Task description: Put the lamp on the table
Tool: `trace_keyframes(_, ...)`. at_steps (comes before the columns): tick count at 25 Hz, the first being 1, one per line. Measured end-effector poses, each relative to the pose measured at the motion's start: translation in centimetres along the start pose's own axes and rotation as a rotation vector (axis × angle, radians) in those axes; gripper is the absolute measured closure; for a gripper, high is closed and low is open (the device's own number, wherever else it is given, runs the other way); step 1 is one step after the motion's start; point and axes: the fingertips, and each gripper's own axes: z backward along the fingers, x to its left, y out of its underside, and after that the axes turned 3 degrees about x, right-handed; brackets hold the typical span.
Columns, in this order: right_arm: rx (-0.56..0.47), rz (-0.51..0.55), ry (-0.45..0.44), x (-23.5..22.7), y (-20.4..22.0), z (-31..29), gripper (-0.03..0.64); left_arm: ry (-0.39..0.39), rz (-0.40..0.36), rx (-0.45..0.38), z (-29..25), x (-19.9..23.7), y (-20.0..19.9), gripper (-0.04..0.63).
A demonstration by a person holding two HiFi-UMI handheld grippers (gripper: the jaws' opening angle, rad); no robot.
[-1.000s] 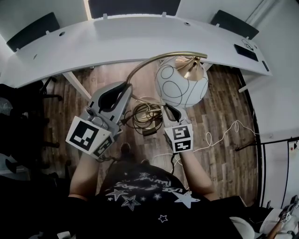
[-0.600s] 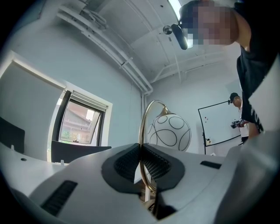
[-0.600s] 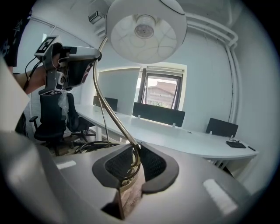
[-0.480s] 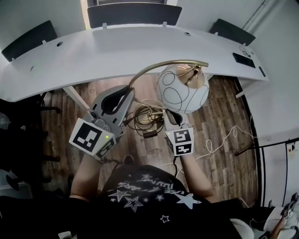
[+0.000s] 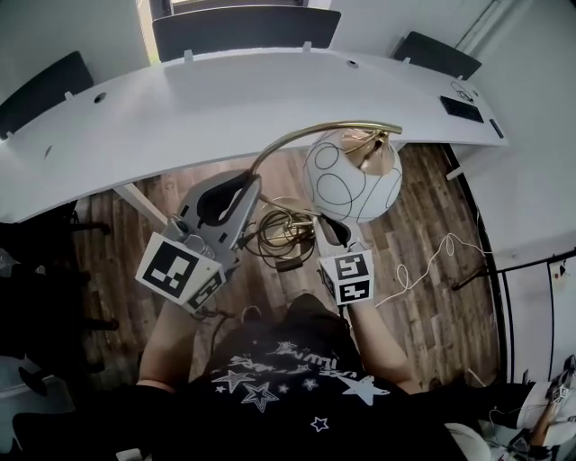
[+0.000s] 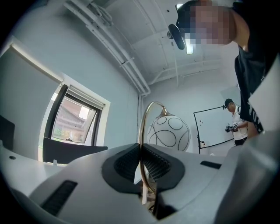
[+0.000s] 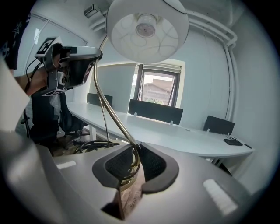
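Observation:
The lamp has a white globe shade (image 5: 353,176) with black loops, hanging from a thin curved gold stem (image 5: 297,135). It is held in the air above the wooden floor, in front of the long white table (image 5: 252,99). My left gripper (image 5: 247,180) is shut on the rising part of the stem (image 6: 141,131), with the globe (image 6: 168,133) just beyond the jaws. My right gripper (image 5: 328,216) sits under the globe, shut on the lower end of the stem (image 7: 114,118). From there the shade (image 7: 148,28) shows from below and the left gripper (image 7: 74,65) is at upper left.
Dark chairs (image 5: 243,27) stand behind the table, and a small black device (image 5: 462,106) lies at its right end. A coil of cable (image 5: 279,230) and a loose white cord (image 5: 423,261) lie on the floor. Another person (image 6: 236,122) stands by a whiteboard far off.
The table has come lower and larger in the head view. The lamp and both grippers keep the same hold and have barely shifted in the picture.

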Motion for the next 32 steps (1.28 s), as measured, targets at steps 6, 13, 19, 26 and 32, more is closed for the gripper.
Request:
trace_keyframes(6,-0.001,-0.006,0.002,-3.2,0.3,-2.0,0.563,-0.008,0.015,0.020,-3.2,0.4,1.0,0.566)
trace_keyframes(13,-0.003,0.011,-0.077,-7.9,-0.2,-7.2,0.563,-0.064,-0.011,0.055,-9.2,2.7,2.3,0.566)
trace_keyframes(19,-0.012,0.026,-0.117,-13.8,-1.4,-11.1,0.563,-0.120,-0.025,0.086,-15.4,4.5,2.8,0.566)
trace_keyframes(26,-0.021,0.010,-0.140,-20.6,-1.9,-14.1,0.561,-0.148,-0.020,0.114,-22.2,4.9,3.5,0.566)
trace_keyframes(32,-0.026,-0.001,-0.159,-26.3,-2.0,-16.0,0.561,-0.173,-0.014,0.121,-28.3,4.9,3.8,0.566)
